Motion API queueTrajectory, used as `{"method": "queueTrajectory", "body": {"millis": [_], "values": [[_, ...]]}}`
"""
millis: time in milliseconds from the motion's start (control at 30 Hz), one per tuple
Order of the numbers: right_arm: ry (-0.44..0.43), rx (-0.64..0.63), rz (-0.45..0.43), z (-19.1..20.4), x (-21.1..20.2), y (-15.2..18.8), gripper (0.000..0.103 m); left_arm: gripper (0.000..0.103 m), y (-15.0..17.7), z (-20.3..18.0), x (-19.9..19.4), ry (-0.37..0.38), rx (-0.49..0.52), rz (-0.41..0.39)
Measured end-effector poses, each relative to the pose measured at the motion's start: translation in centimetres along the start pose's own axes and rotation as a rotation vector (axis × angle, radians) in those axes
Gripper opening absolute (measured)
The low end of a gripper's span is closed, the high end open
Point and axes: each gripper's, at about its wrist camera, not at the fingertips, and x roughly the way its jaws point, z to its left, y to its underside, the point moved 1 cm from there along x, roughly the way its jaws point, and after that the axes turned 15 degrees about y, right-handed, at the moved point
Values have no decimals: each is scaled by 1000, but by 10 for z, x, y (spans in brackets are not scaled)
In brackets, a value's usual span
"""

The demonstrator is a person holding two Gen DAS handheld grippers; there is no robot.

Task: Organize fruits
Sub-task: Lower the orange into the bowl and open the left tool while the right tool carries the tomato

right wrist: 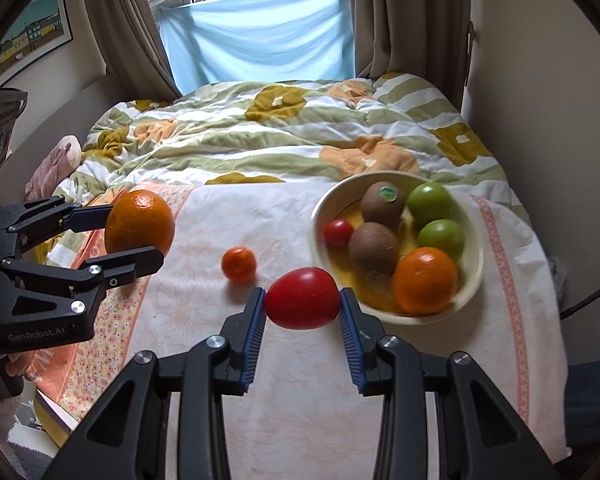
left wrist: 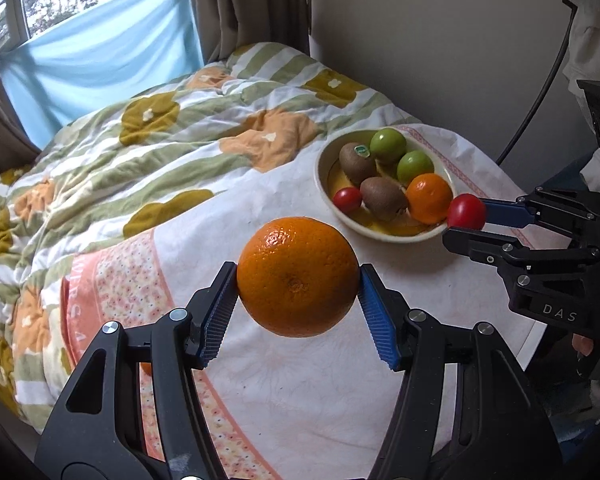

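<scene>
Bright orange orange (left wrist: 298, 276), glossy red tomato (right wrist: 302, 298), and a cream bowl (right wrist: 474, 280) with a yellow inside holding brown kiwis (right wrist: 373, 249), green limes (right wrist: 429, 200), more orange and red. Quilt (right wrist: 260, 136) is white with olive stripes and mustard/peach flowers; the white cloth (right wrist: 300, 400) has a pink floral border.

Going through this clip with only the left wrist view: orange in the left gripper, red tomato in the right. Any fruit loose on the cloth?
Observer: Yes, a small mandarin lies on the white cloth, left of the bowl.
Operator: Touching the bowl?
Observer: No, bare cloth shows between them.
Operator: Both pads on the tomato?
Observer: Yes, the right gripper has both blue pads on the red tomato, one at each end.
</scene>
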Motion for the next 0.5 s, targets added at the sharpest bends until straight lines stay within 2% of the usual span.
{"method": "queueTrajectory", "body": {"millis": [233, 500], "values": [[3, 6, -16, -50, -1, -14, 34, 64, -43, -36, 27, 17, 11, -23], [-14, -12, -3, -95, 20, -23, 34, 64, -81, -58, 84, 28, 20, -15]]}}
